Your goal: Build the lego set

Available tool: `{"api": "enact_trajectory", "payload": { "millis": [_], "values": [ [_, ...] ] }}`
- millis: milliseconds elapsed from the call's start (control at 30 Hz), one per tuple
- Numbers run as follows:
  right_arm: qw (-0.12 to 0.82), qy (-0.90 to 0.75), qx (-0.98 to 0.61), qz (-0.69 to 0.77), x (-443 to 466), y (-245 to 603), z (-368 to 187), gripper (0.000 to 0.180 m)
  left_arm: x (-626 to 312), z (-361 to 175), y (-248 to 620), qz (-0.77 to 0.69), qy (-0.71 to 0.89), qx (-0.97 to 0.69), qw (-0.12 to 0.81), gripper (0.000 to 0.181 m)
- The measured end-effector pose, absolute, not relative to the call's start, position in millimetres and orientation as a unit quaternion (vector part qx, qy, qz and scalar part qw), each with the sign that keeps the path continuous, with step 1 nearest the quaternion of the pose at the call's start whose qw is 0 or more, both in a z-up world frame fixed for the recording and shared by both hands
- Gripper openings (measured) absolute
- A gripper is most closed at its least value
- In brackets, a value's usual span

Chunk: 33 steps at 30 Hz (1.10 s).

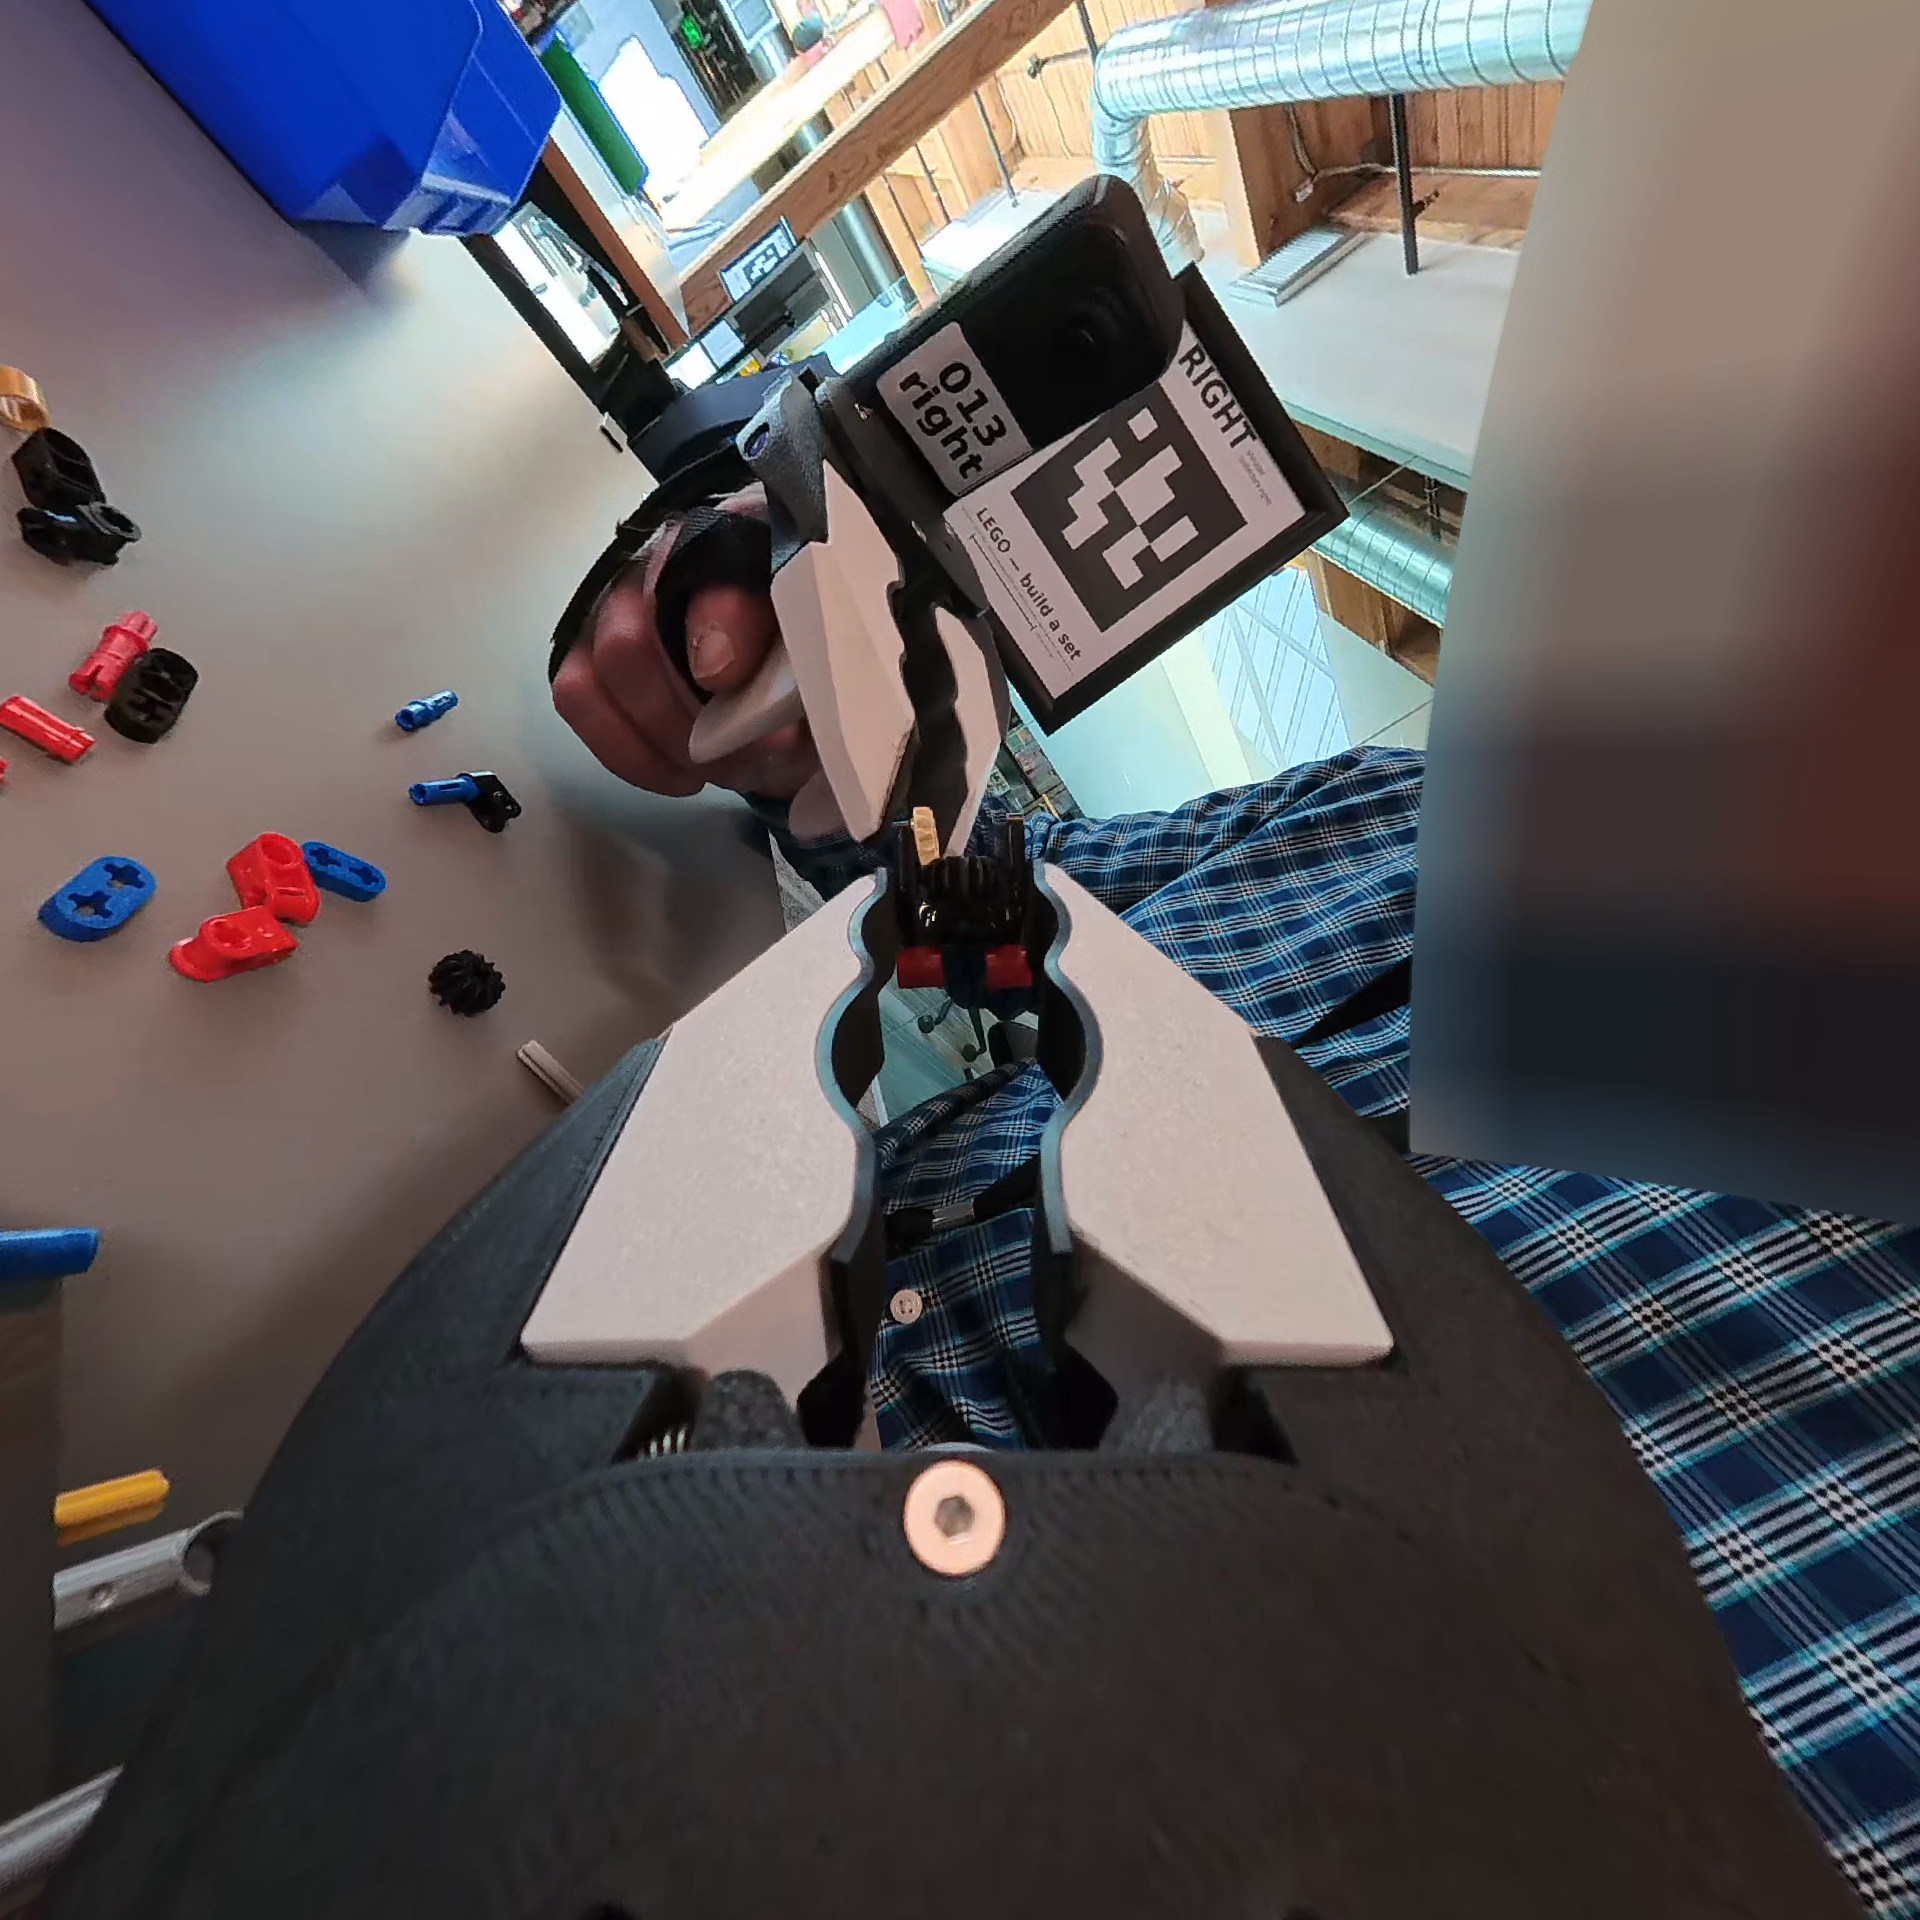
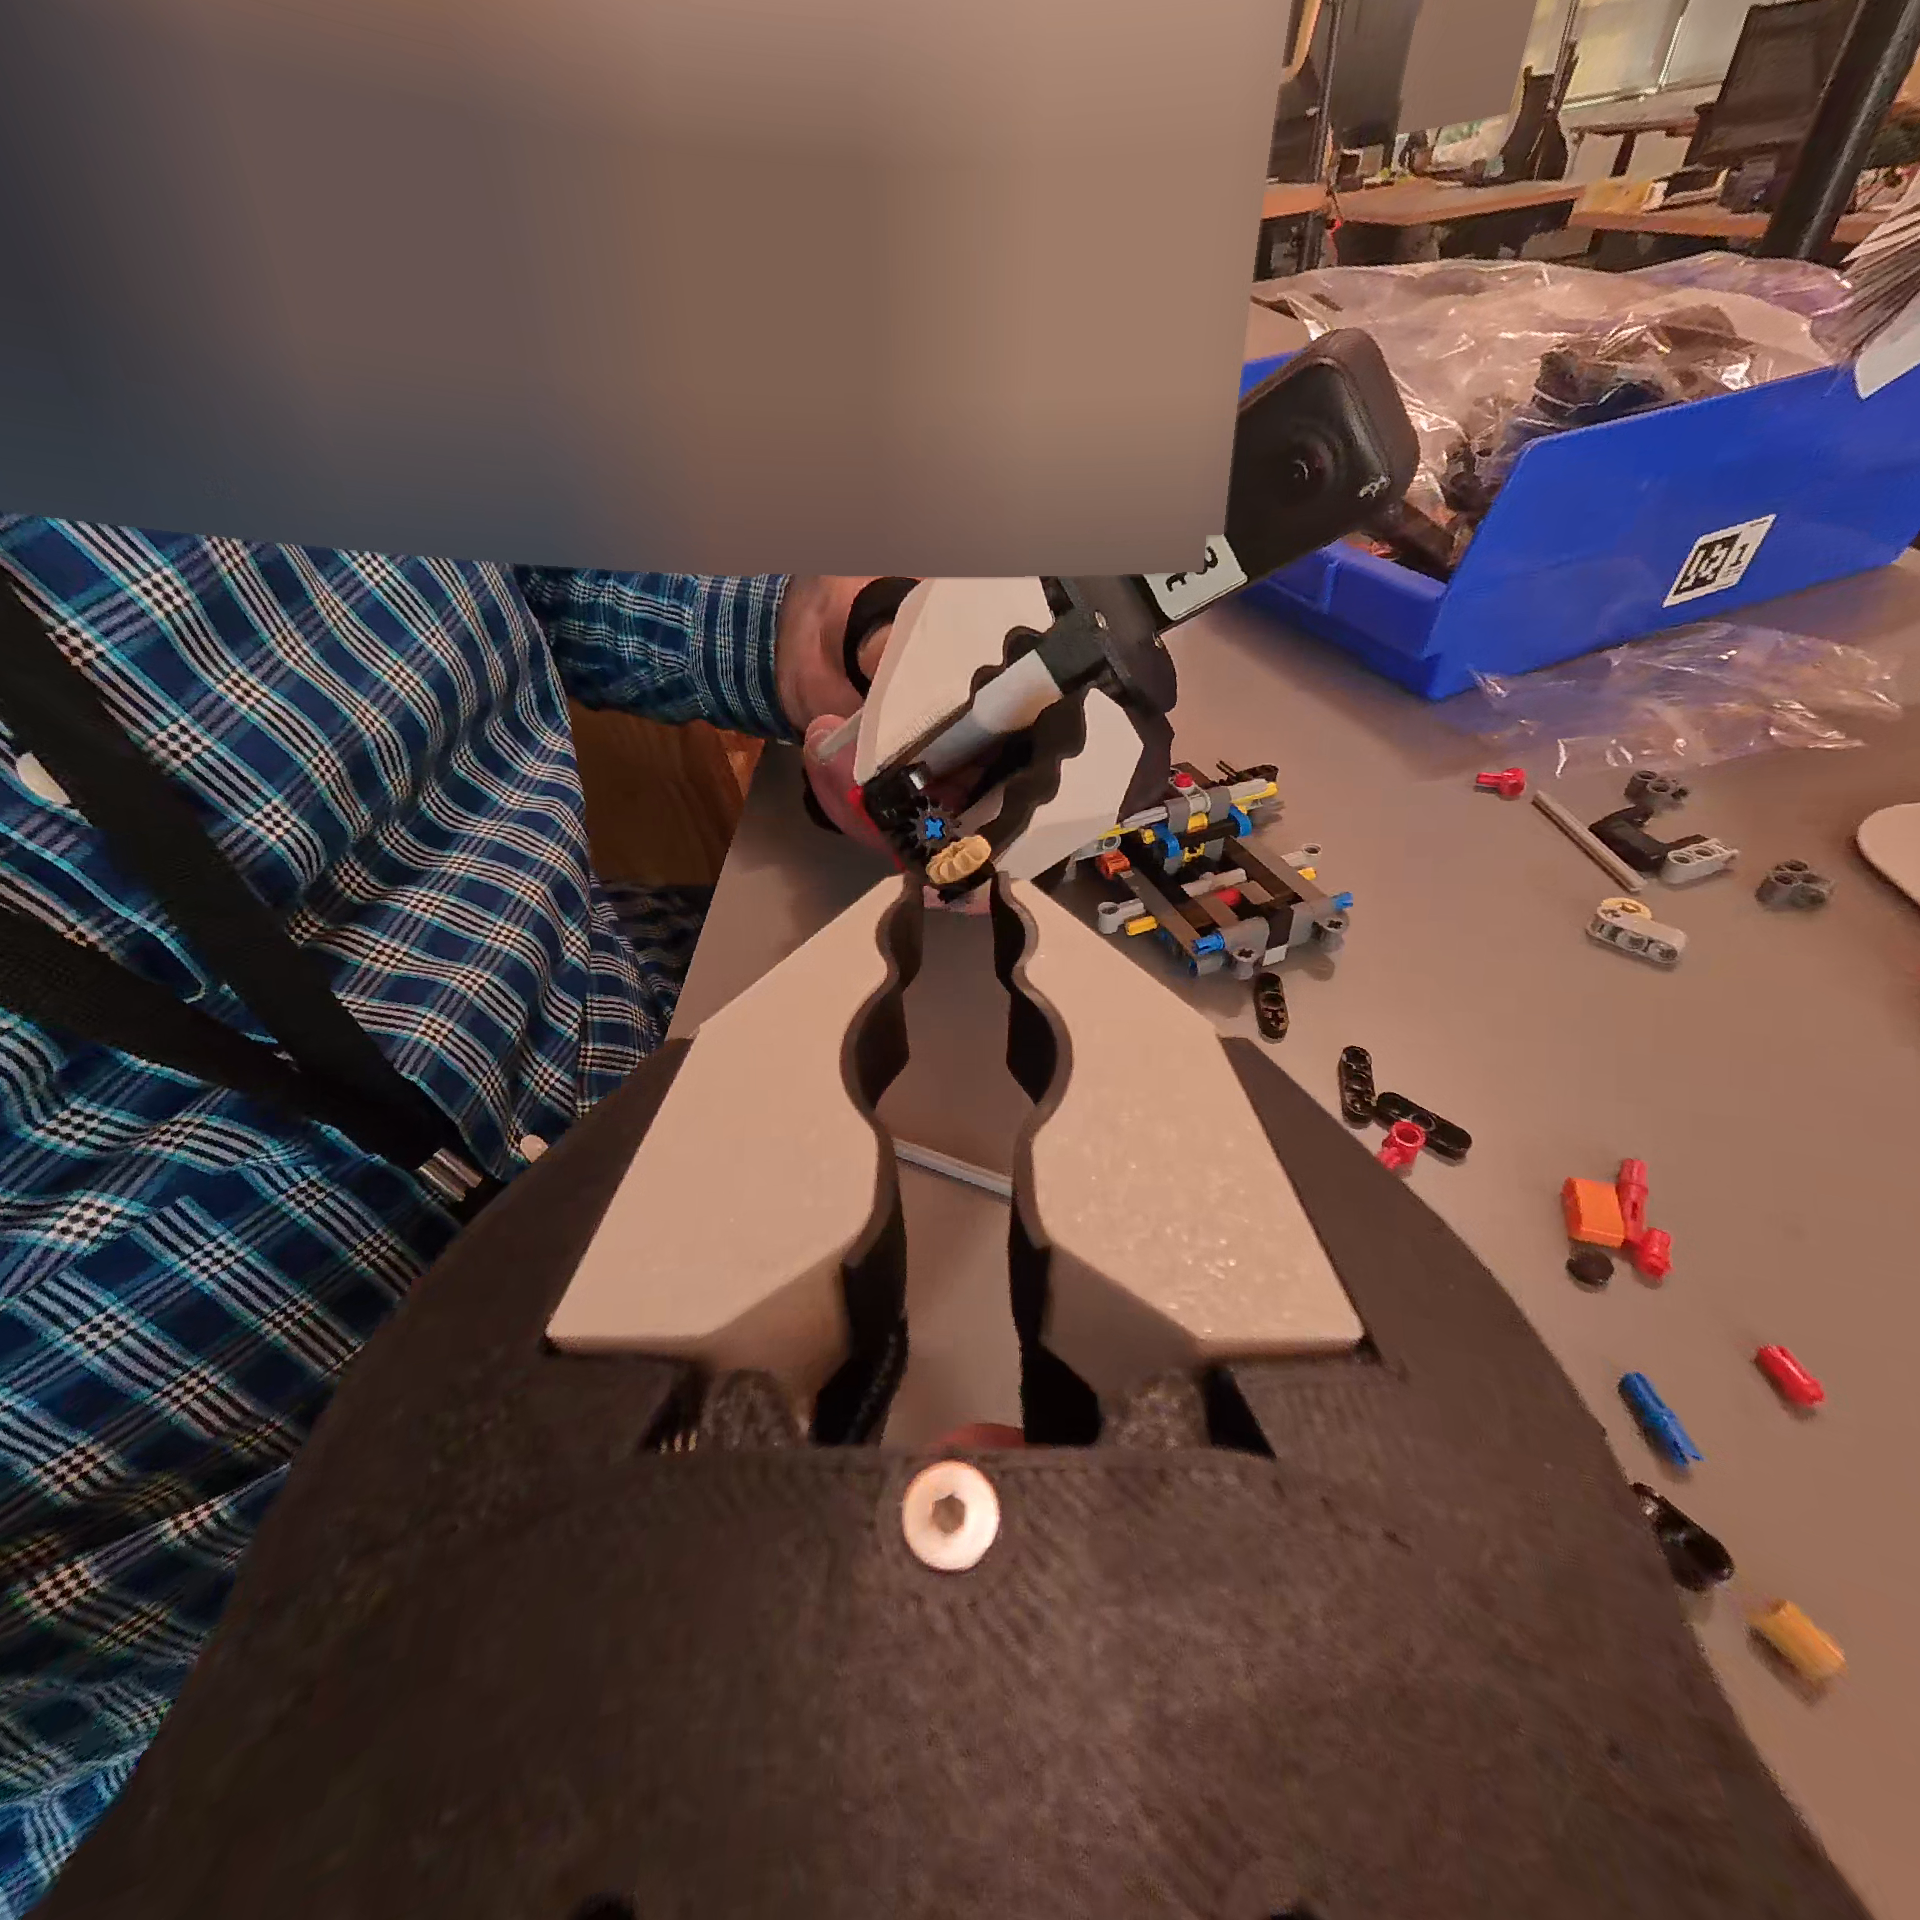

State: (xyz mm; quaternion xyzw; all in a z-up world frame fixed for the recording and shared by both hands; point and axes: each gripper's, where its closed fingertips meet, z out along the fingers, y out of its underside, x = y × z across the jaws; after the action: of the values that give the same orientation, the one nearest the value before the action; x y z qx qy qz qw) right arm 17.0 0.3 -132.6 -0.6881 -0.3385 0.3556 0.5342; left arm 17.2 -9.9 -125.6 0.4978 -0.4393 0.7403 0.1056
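My left gripper (image 1: 961, 899) is shut on a small black sub-assembly (image 1: 961, 914) with red ends and a black gear, held in the air in front of a person's plaid shirt. In the right wrist view this sub-assembly (image 2: 914, 821) shows a blue axle end in the black gear. My right gripper (image 2: 956, 891) is shut on a small tan gear (image 2: 956, 860), which touches the black gear. In the left wrist view the right gripper (image 1: 930, 826) comes in from above, tip to tip with the left one, with the tan gear (image 1: 923, 831) between its tips.
A partly built chassis (image 2: 1216, 883) lies on the grey table (image 2: 1455, 1018) behind the grippers. A blue bin (image 2: 1662, 540) with bagged parts stands at the back. Loose red, blue and black pieces (image 1: 260, 904) and a black gear (image 1: 465, 982) are scattered on the table. My two grippers' fingertips are within a few centimetres of each other.
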Motion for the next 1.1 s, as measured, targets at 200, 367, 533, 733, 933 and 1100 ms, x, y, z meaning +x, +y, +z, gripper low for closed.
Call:
{"api": "enact_trajectory", "payload": {
  "millis": [200, 367, 533, 733, 933, 1100],
  "values": [
    [0.531, -0.339, -0.685, 0.365, 16.5, -0.4, -132.6, 0.008, 17.1, -124.7, -11.5, 0.743, -0.439, 0.494, 0.109, 0.022],
    [0.525, -0.34, -0.683, 0.377, 16.2, -2.2, -133.6, 0.006, 16.6, -125.6, -12.6, 0.742, -0.441, 0.493, 0.11, 0.023],
    [0.515, -0.345, -0.684, 0.384, 15.8, -4.0, -135.6, 0.005, 15.9, -127.9, -14.6, 0.734, -0.454, 0.493, 0.107, 0.022],
    [0.509, -0.351, -0.685, 0.386, 15.3, -5.8, -137.7, 0.005, 15.4, -130.2, -17.1, 0.723, -0.474, 0.493, 0.096, 0.023],
    [0.506, -0.345, -0.686, 0.392, 14.0, -5.1, -138.4, 0.006, 17.1, -128.7, -17.3, 0.731, -0.463, 0.491, 0.106, 0.023],
    [0.5, -0.342, -0.692, 0.392, 15.7, -5.5, -140.1, 0.005, 18.1, -127.6, -18.0, 0.74, -0.449, 0.489, 0.111, 0.022]
  ]
}}
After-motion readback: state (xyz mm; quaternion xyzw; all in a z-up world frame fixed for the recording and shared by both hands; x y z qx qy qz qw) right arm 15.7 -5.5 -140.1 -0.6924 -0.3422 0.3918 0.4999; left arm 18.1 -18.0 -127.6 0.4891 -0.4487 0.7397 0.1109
